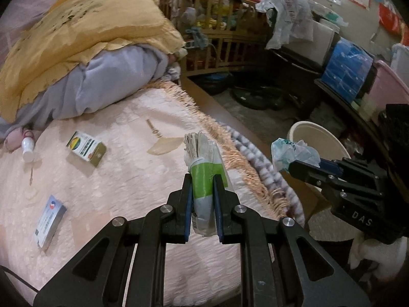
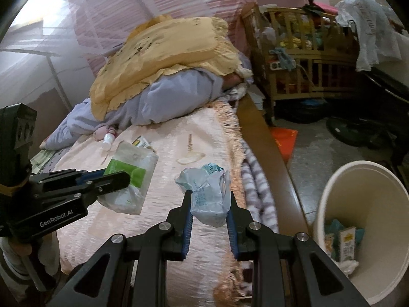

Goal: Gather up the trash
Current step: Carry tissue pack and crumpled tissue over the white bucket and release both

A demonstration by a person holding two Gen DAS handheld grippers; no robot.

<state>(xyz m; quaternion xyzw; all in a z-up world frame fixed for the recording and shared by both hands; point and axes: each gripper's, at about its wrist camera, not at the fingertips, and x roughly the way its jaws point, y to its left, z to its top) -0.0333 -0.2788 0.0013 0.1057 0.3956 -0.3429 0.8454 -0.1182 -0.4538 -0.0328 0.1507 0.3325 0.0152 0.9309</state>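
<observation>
My left gripper [image 1: 203, 179] is shut on a green-and-white plastic packet [image 1: 204, 179], held above the pink bed cover; the right wrist view shows that packet [image 2: 133, 168] at the left, clamped in the left gripper [image 2: 122, 179]. My right gripper [image 2: 208, 194] is shut on a crumpled pale blue plastic bag [image 2: 207, 197], also lifted off the bed. From the left wrist view the same bag [image 1: 291, 153] sticks out of the right gripper [image 1: 294, 165], close to a cream trash bin [image 1: 317, 138]. The bin [image 2: 358, 204] stands on the floor at the right and holds a carton and wrappers.
On the bed [image 1: 122, 179] lie a green-yellow box [image 1: 87, 148], a blue-white box [image 1: 49, 221], a small white bottle [image 1: 27, 149] and a wooden spoon-like stick [image 1: 161, 140]. A yellow pillow [image 1: 84, 33] sits on a grey blanket. A wooden crib [image 2: 301, 56] stands behind.
</observation>
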